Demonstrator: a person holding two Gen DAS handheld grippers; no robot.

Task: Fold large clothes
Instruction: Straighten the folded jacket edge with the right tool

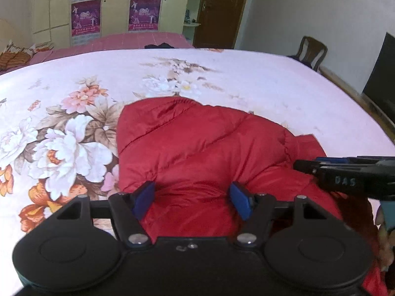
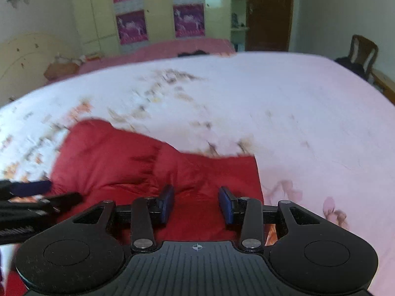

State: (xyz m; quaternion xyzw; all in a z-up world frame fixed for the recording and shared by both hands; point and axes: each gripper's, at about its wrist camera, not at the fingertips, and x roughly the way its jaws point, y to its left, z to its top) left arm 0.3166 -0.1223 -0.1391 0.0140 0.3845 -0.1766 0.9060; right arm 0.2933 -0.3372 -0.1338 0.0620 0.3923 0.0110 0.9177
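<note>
Garment: a red padded jacket point(image 1: 197, 148) lay bunched on the bed's floral sheet point(image 1: 246, 79), toward the near edge, below both grippers.
Long axis: in the left wrist view the jacket ran from the near edge away toward the far side of the bed, its rounded far end, with a gathered seam, pointing toward the flower print at the sheet's middle.
Side part: a flatter red flap reached out to the right, ending in a straight edge point(image 2: 254, 170) on the bare pink sheet.
Surface: quilted stitch lines crossed the padding on a slant; the right wrist view was too blurred to show them clearly.
Left gripper point(image 1: 195, 199): angled down over the jacket's near part, blue pads point(image 1: 144, 197) standing wide apart, with red fabric seen in the gap but neither pad pressing on it.
Right gripper point(image 2: 196, 203): also angled down, over the jacket's right portion, jaws parted to a moderate gap, narrower than the left's, with nothing clamped between them.
Relative pose: the two grippers were side by side and close; the right one's fingers entered the left wrist view from the right edge point(image 1: 345, 175), lying across the jacket's right side.
Surroundings: a second bed with a pink cover point(image 1: 138, 40) stood behind, then yellow wardrobes point(image 1: 116, 5) with purple posters, a brown door point(image 1: 219, 9) and a wooden chair point(image 1: 312, 51) by the wall.
</note>
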